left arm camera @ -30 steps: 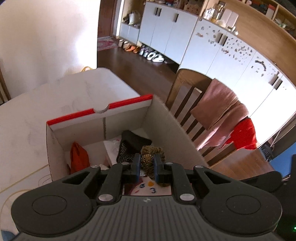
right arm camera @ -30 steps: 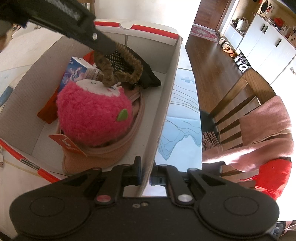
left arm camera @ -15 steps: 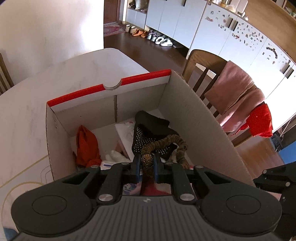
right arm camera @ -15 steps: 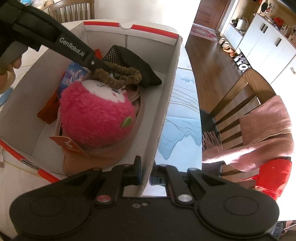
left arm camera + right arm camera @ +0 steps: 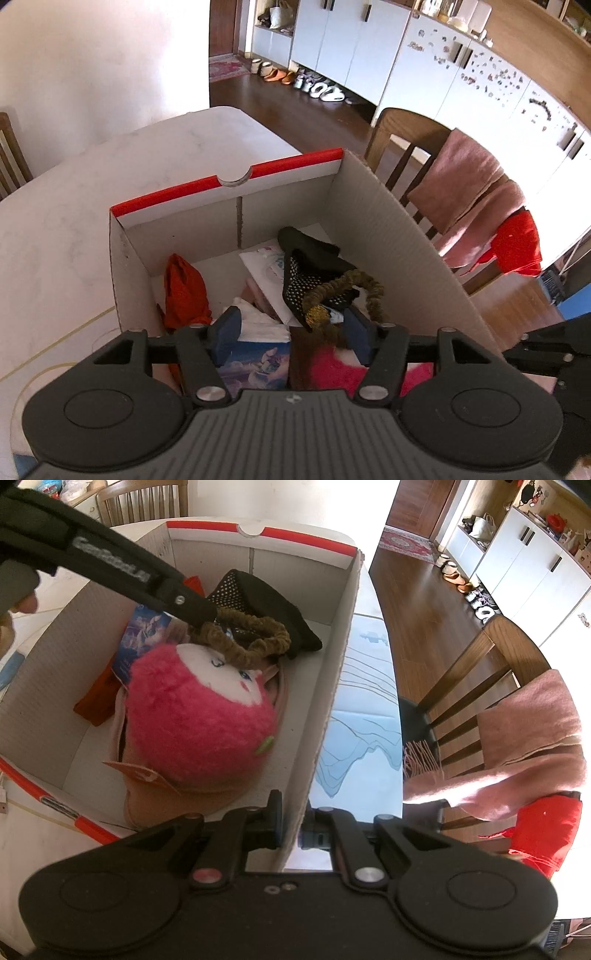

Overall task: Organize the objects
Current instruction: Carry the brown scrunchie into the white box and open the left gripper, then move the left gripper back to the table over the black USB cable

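Spreading apart over the open cardboard box [image 5: 388, 236], the left gripper [image 5: 291, 328] has its jaws opening at this moment, with a clear gap between its blue pads [image 5: 225, 328]. The brown scrunchie [image 5: 343, 291] lies between and just beyond them, low in the centre of the left wrist view; whether the right-hand pad touches it cannot be told, and neither pad presses on it. In the right wrist view the same scrunchie [image 5: 245, 640] sits in the upper middle of the frame, draped over the top of the pink plush toy [image 5: 199, 716] and against a black dotted cloth [image 5: 258, 602], with the left gripper's finger reaching down to it from the upper left.

The right gripper [image 5: 291, 821], at the bottom centre of its own view, has its jaws nearly together, pinching the near right wall of the box [image 5: 328, 701] between them.

Inside the box the plush rests on a tan cap [image 5: 177, 797]. A blue printed packet [image 5: 142, 635] lies at the plush's upper left, with an orange cloth [image 5: 183, 291] beside it. The box stands on a white table [image 5: 74, 206]; a chair draped with a pink blanket [image 5: 532, 738] stands at the right of the frame.
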